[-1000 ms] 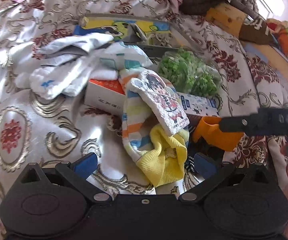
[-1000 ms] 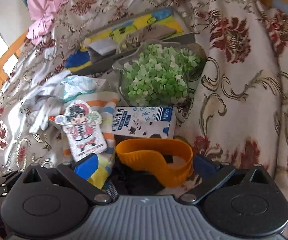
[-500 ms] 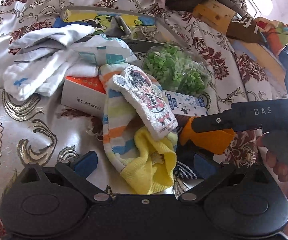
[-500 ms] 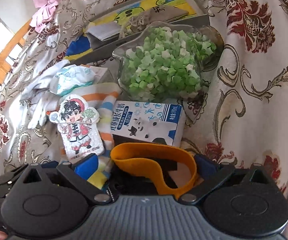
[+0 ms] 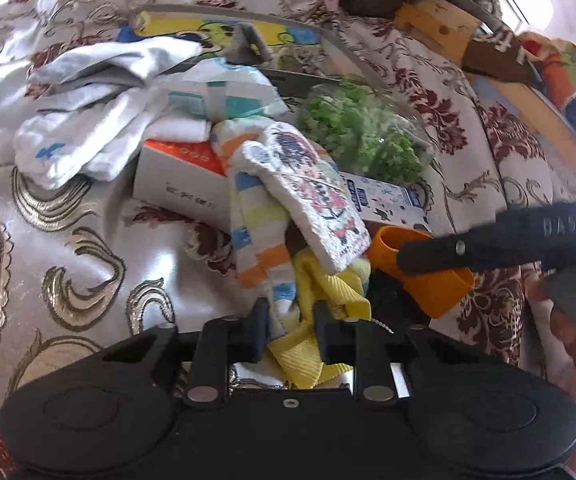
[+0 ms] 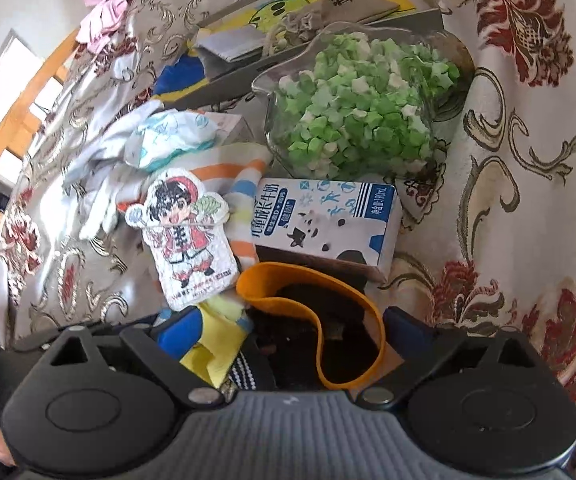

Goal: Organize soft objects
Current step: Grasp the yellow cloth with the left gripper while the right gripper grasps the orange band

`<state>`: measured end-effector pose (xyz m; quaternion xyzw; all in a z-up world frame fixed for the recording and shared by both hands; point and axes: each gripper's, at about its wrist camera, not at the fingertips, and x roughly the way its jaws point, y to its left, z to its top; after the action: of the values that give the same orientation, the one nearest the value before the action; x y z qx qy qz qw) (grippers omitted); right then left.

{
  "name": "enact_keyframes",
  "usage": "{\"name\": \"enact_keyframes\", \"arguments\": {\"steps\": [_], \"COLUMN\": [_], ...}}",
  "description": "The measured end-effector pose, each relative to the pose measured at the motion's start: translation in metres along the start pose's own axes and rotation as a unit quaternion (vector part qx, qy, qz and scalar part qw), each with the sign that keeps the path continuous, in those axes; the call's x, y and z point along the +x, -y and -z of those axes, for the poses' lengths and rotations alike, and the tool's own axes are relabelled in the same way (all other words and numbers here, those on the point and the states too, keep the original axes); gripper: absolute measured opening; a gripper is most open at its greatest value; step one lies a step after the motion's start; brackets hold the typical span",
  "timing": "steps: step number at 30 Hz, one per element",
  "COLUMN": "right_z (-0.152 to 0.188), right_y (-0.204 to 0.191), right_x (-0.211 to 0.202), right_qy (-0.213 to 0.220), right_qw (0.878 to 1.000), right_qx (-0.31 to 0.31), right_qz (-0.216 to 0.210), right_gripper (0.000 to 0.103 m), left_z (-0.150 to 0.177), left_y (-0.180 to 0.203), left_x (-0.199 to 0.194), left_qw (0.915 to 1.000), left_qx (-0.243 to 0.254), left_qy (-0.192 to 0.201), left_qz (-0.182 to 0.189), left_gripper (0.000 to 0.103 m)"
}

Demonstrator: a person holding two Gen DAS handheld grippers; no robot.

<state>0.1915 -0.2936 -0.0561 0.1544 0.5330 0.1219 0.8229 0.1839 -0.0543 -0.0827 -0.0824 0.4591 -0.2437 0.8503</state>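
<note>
A heap of soft things lies on the patterned bedspread. It holds a yellow cloth [image 5: 319, 292], a striped sock [image 5: 256, 232] and a fuzzy cartoon-figure pad [image 5: 315, 200] resting on top. My left gripper [image 5: 291, 320] is closing, and its pads pinch the yellow cloth beside the sock's toe. My right gripper [image 6: 291, 326] stands wide with its jaws just starting to close. An orange band [image 6: 307, 280] and a dark cloth [image 6: 315, 320] lie between its fingers, untouched by the pads. One right finger [image 5: 447, 250] crosses the orange band [image 5: 435, 288] in the left wrist view.
A milk carton [image 6: 327, 216] and a clear dish of green paper stars [image 6: 359, 108] sit just beyond the band. White socks [image 5: 88, 140] and an orange-white box [image 5: 180, 184] lie to the left. A cartoon-printed tray [image 5: 216, 32] is at the back.
My left jaws have gone from wide apart to pinched on the yellow cloth. The right gripper has edged slightly closer over the orange band.
</note>
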Motion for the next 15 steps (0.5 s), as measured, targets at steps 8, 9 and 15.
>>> {"name": "enact_keyframes", "arguments": {"steps": [8,9,15], "right_z": [0.004,0.004,0.006], "right_y": [0.002,0.002,0.006], "right_x": [0.0,-0.001,-0.005], "right_qy": [0.004,0.008,0.018], "right_qw": [1.0,0.999,0.999], "right_qx": [-0.004,-0.004,0.004], "right_qz": [0.03,0.032,0.037], "right_gripper": [0.077,0.071,0.041], "left_z": [-0.001,0.0,0.005], "left_y": [0.005,0.006,0.004], "left_x": [-0.009,-0.011,-0.028], "left_qw": [0.9995,0.9994,0.9975], "left_qx": [-0.007,-0.01,-0.029], "left_qy": [-0.009,-0.009,-0.01], "left_qz": [-0.029,-0.031,-0.064], "left_gripper": [0.014,0.014,0.013]}}
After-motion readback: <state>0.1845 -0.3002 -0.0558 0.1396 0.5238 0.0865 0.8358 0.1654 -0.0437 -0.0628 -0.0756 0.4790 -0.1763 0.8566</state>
